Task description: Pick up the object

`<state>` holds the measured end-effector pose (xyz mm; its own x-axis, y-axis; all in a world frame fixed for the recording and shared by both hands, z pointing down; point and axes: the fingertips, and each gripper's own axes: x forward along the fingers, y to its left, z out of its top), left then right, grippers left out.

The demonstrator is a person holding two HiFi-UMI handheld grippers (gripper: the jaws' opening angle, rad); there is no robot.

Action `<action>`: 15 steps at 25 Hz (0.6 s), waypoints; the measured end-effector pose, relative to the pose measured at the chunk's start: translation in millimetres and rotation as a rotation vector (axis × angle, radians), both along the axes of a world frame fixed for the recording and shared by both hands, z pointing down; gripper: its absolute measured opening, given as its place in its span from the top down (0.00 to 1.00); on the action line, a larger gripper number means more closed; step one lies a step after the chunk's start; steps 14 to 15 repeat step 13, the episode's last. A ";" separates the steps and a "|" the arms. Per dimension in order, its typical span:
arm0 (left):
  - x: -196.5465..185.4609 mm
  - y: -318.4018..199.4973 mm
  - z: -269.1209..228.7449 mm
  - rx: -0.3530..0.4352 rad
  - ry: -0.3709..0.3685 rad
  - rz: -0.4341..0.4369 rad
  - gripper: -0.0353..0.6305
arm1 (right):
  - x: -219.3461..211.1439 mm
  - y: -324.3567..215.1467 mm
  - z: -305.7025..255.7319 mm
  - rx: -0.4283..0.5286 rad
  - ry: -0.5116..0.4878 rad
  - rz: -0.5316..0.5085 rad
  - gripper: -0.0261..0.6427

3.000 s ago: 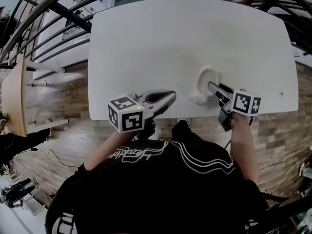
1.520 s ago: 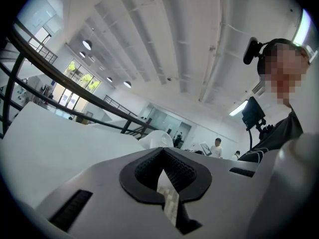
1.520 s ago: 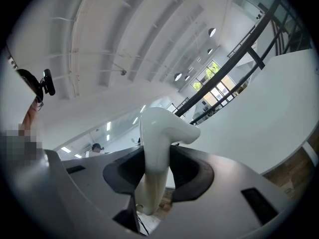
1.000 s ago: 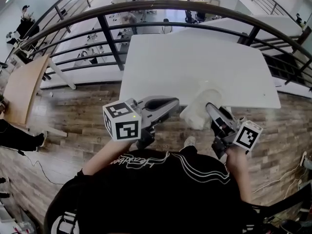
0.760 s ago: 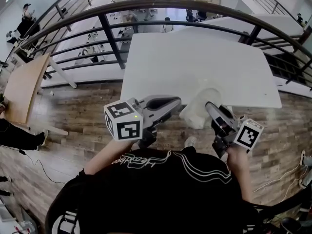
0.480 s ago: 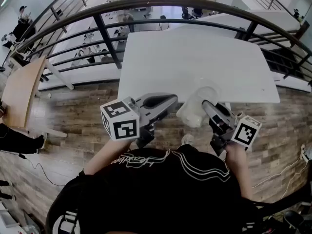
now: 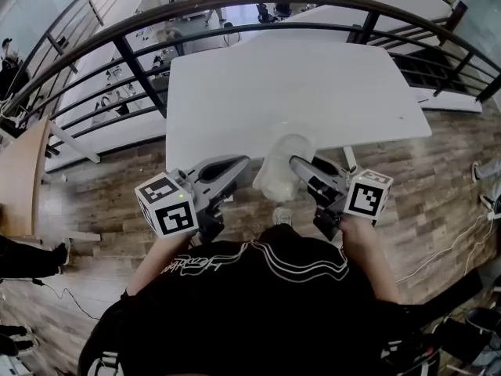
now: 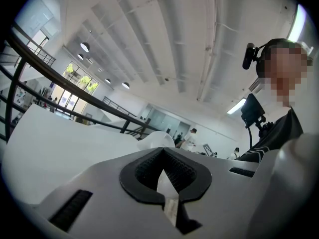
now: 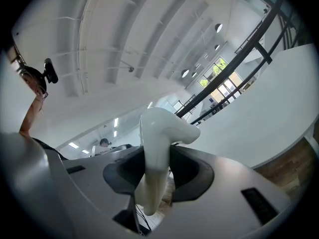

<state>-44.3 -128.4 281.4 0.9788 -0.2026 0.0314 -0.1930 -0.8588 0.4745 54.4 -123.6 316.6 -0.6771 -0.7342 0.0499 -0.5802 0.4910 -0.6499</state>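
One white object (image 7: 280,171), hollow-looking like a cup, is clamped between the fingers of the right gripper (image 7: 300,165). The pads press its narrower part from both sides with the jaws part-way apart, and its wider end bulges clear above them. Its long axis runs across the fingers, not along them. It hangs in the air off the near edge of the table (image 7: 297,84). Whether anything is inside, I cannot tell. On its other side the left gripper (image 7: 235,163) is closed on nothing, its tips just beside the object.
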 end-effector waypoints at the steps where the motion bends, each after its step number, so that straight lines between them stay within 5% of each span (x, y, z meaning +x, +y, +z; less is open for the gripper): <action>1: 0.4 1.0 1.7 -0.004 0.000 0.000 0.94 | 0.1 1.5 1.8 -0.003 0.000 0.000 0.76; 15: 2.0 -1.1 2.1 -0.036 0.002 0.023 0.94 | -0.2 3.9 -1.7 -0.029 0.008 0.019 0.76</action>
